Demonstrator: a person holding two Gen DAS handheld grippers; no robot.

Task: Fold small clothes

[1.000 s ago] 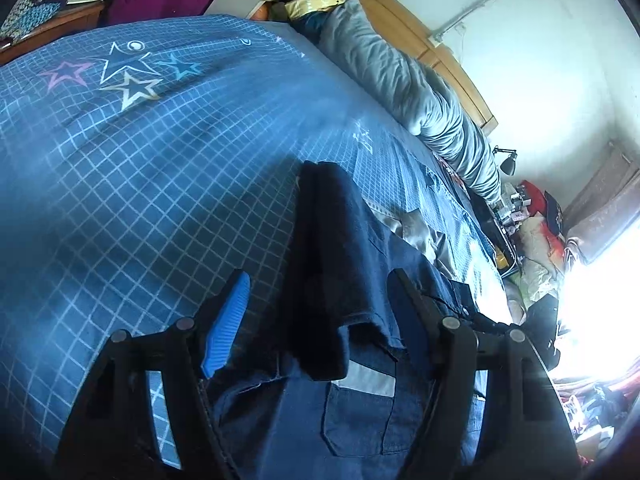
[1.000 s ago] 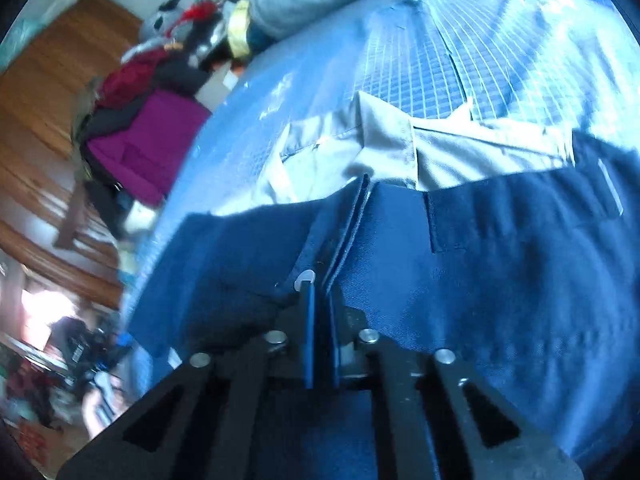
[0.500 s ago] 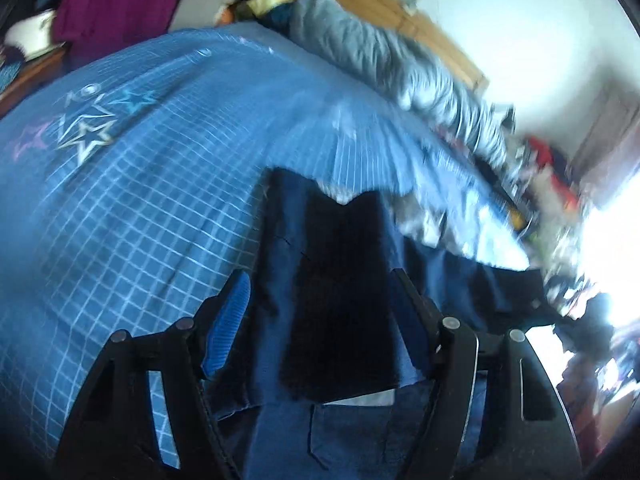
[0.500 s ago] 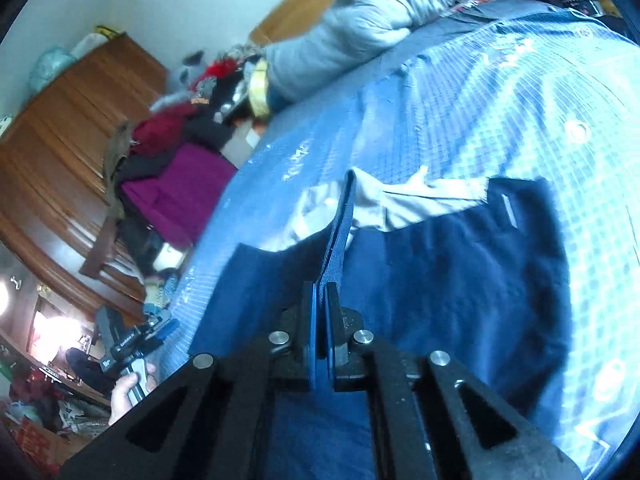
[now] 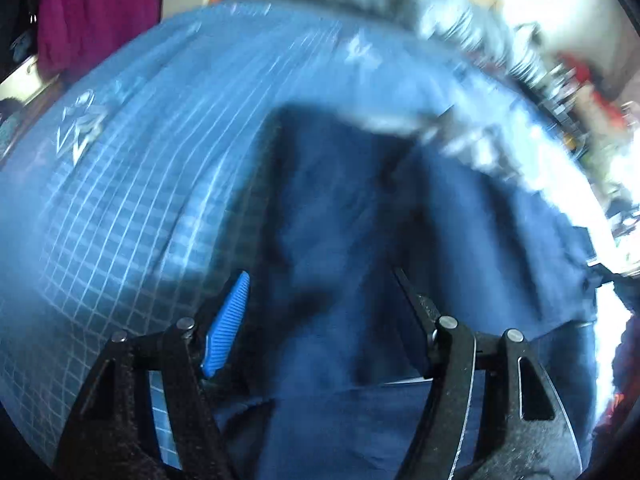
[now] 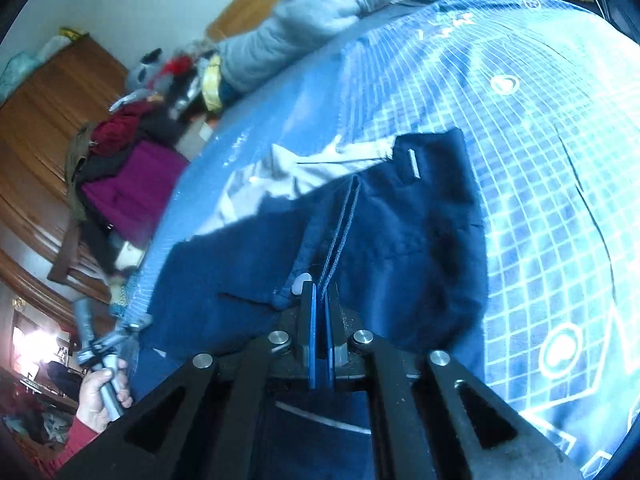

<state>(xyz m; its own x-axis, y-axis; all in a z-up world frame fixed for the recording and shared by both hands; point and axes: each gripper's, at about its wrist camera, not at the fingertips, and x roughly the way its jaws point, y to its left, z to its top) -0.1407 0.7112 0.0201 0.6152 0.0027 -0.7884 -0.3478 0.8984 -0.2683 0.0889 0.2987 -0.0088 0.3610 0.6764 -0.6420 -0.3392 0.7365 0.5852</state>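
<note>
A fold of the navy shorts is clamped by the right gripper above the bed. The left gripper is held over the shorts (fingers apart, nothing gripped).

Daylight blows out white at the left wrist view's right edge, and that whole picture smears with blur. The right wrist view is sharper; both bend at the rims.
</note>
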